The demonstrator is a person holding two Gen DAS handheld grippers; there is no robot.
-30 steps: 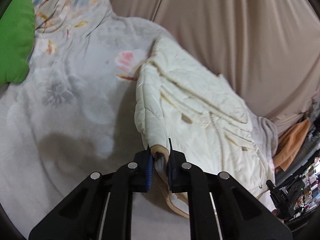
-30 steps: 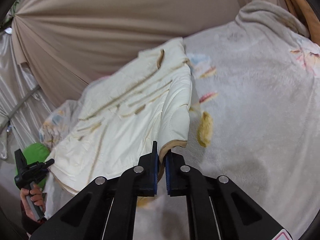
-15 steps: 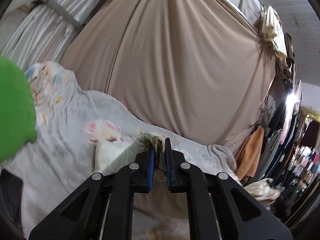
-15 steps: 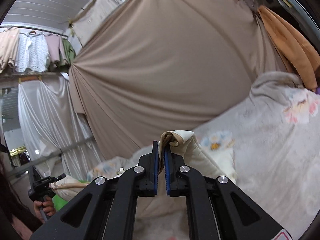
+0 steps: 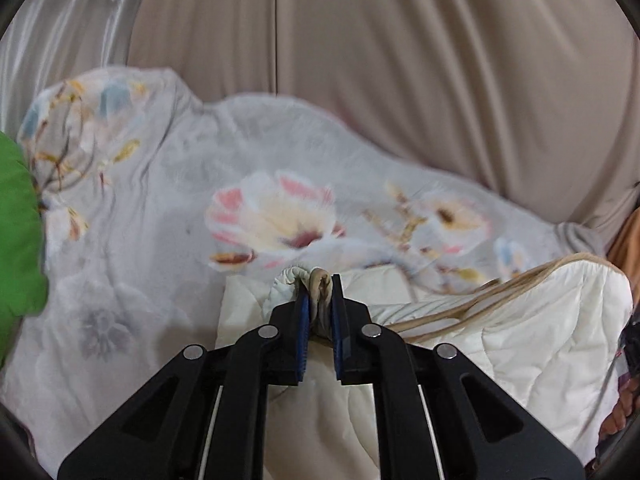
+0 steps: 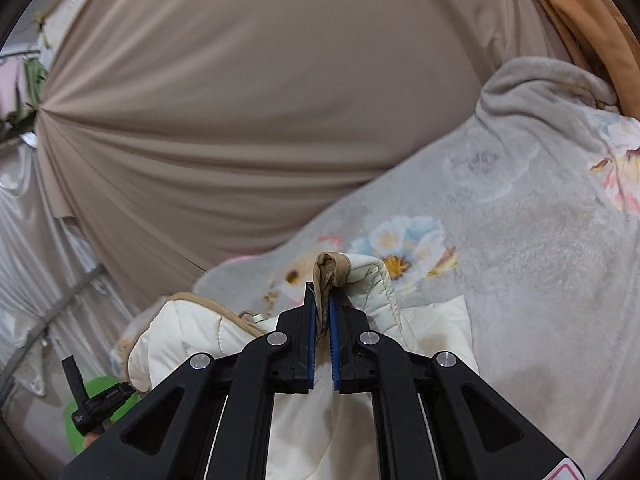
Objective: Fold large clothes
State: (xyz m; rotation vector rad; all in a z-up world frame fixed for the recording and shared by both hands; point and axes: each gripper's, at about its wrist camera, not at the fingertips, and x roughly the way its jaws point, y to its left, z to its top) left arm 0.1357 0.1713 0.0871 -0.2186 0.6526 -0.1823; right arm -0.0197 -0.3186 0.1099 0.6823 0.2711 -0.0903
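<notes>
A cream quilted jacket [image 5: 532, 332] with tan trim lies on a grey floral blanket [image 5: 168, 208]. My left gripper [image 5: 319, 300] is shut on a bunched tan-edged corner of the jacket. My right gripper [image 6: 321, 312] is shut on another tan-edged corner of the same jacket [image 6: 188, 336], which drapes below and left of the fingers. The blanket [image 6: 520, 240] spreads to the right in the right wrist view. The jacket's lower part is hidden behind both grippers.
A beige curtain [image 5: 400, 60] hangs behind the blanket. A green cushion [image 5: 16, 232] sits at the left edge. An orange cloth [image 6: 592, 20] hangs at the upper right. The left gripper [image 6: 92, 404] shows at the lower left of the right wrist view.
Both grippers lifted their jacket corners up off the blanket, then came back down and forward. The jacket now lies bunched below the grippers rather than spread flat.
</notes>
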